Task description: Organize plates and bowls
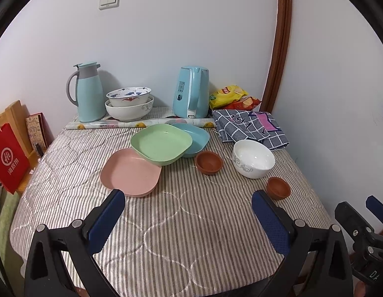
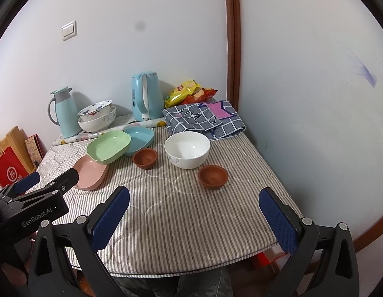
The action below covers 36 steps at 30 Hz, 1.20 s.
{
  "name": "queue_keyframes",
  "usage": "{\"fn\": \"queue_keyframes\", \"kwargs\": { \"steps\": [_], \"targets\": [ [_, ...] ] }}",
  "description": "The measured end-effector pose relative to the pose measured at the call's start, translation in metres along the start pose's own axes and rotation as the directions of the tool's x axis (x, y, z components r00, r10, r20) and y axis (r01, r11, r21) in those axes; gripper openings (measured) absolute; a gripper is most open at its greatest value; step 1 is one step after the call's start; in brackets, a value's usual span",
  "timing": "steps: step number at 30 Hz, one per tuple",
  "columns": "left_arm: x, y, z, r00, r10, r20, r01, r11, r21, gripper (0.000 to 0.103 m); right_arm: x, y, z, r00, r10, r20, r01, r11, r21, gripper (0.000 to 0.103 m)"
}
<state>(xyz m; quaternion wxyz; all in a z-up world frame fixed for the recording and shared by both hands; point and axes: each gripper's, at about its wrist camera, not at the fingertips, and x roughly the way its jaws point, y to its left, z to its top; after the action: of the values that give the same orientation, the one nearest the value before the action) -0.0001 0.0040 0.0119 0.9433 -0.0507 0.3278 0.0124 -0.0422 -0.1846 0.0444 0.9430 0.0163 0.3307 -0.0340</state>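
Observation:
A pink plate (image 1: 130, 172), a green plate (image 1: 161, 146) and a blue plate (image 1: 195, 137) overlap in a row on the striped table. Right of them stand a small brown bowl (image 1: 209, 162), a white bowl (image 1: 253, 158) and a second brown bowl (image 1: 278, 187). Two large bowls (image 1: 129, 104) are stacked at the back. My left gripper (image 1: 189, 203) is open and empty, near the table's front, just short of the pink plate. My right gripper (image 2: 195, 199) is open and empty, short of the nearer brown bowl (image 2: 213, 176) and white bowl (image 2: 187, 153).
At the back stand a teal thermos (image 1: 88, 92), a blue kettle (image 1: 191, 92), snack bags (image 1: 232, 97) and a rolled paper (image 1: 142, 124). A folded checked cloth (image 1: 250, 127) lies at the back right. A red bag (image 1: 8, 157) leans left of the table. Walls close the back and right.

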Motion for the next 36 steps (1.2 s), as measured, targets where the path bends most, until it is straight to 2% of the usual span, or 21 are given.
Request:
{"fn": "queue_keyframes", "kwargs": {
  "steps": [12,28,36],
  "targets": [
    [0.024,0.025,0.02,0.999,0.029,-0.04,-0.031,0.998,-0.046,0.103,0.034,0.021,0.022,0.999,0.0,-0.049,-0.001,0.999,-0.037,0.103],
    [0.072,0.078,0.049,0.989,0.097,-0.11,-0.109,0.988,-0.108,0.101,0.095,0.077,0.048,0.986,0.11,-0.125,-0.126,0.984,-0.124,0.102],
    [0.103,0.105,0.061,0.986,0.102,-0.132,-0.123,0.98,-0.157,0.096,0.136,0.1,0.061,0.974,0.139,-0.178,-0.164,0.978,-0.133,0.096]
  ]
}}
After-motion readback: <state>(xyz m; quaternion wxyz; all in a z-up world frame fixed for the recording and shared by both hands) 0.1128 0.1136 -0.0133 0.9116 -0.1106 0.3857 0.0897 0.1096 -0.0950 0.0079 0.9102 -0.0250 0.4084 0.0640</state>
